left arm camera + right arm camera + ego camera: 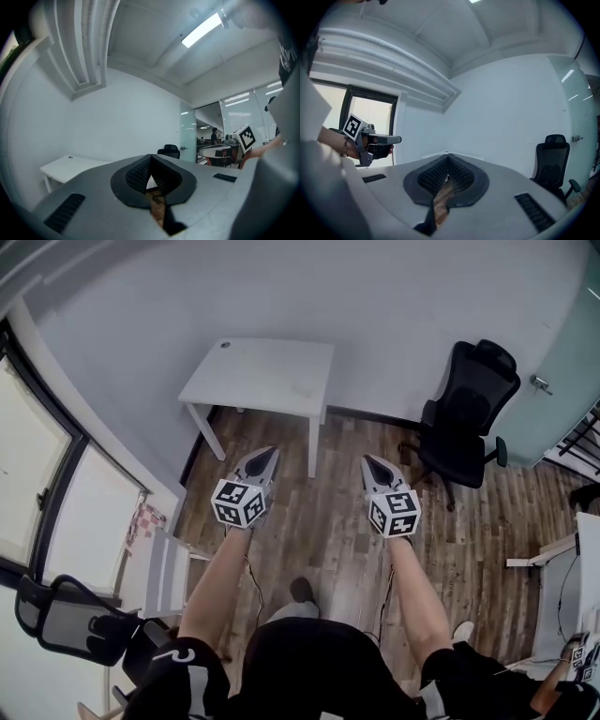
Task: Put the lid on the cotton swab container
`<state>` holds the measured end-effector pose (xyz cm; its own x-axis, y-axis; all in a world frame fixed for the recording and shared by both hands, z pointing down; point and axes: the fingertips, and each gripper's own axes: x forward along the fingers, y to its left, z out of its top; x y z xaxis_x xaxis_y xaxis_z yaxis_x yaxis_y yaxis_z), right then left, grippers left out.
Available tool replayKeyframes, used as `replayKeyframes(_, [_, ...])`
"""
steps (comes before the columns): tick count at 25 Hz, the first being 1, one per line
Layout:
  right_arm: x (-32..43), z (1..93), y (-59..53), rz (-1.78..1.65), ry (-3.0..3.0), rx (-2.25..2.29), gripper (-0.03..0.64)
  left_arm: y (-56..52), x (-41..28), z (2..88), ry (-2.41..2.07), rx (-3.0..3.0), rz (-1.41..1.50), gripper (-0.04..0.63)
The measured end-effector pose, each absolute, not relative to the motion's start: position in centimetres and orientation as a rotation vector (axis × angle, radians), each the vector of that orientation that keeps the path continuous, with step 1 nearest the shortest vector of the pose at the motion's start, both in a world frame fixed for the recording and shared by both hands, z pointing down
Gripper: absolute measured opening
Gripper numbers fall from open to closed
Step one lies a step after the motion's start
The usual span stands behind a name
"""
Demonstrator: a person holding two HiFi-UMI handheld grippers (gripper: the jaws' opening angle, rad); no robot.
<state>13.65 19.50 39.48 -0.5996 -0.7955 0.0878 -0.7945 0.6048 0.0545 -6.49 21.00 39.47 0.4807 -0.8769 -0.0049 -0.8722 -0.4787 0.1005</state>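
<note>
A white table (272, 381) stands against the far wall, and a small dark round thing (225, 345) lies near its back left corner; it is too small to identify. I cannot make out a cotton swab container or a lid. My left gripper (272, 453) and right gripper (367, 460) are held side by side over the wooden floor, both pointing level toward the table and well short of it. The left gripper (150, 157) has its jaws together with nothing between them. In the right gripper view the right gripper (448, 156) is likewise shut and empty. The table (70, 166) appears low at the left of the left gripper view.
A black office chair (464, 427) stands to the right of the table, near a glass door (562, 381). Windows (37, 474) line the left wall, with a mesh chair (66, 615) and a white rack (164, 573) below them. Another desk's edge (562, 554) is at the right.
</note>
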Motion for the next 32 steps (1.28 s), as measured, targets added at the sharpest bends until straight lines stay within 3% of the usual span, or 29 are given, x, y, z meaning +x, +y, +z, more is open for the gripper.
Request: replayKeyframes(32, [6.9, 42.4, -6.0, 0.047, -2.731, 1.299, 0.012, -3.1, -12.3, 42.5, -1.534, 2.583, -0.045, 0.025])
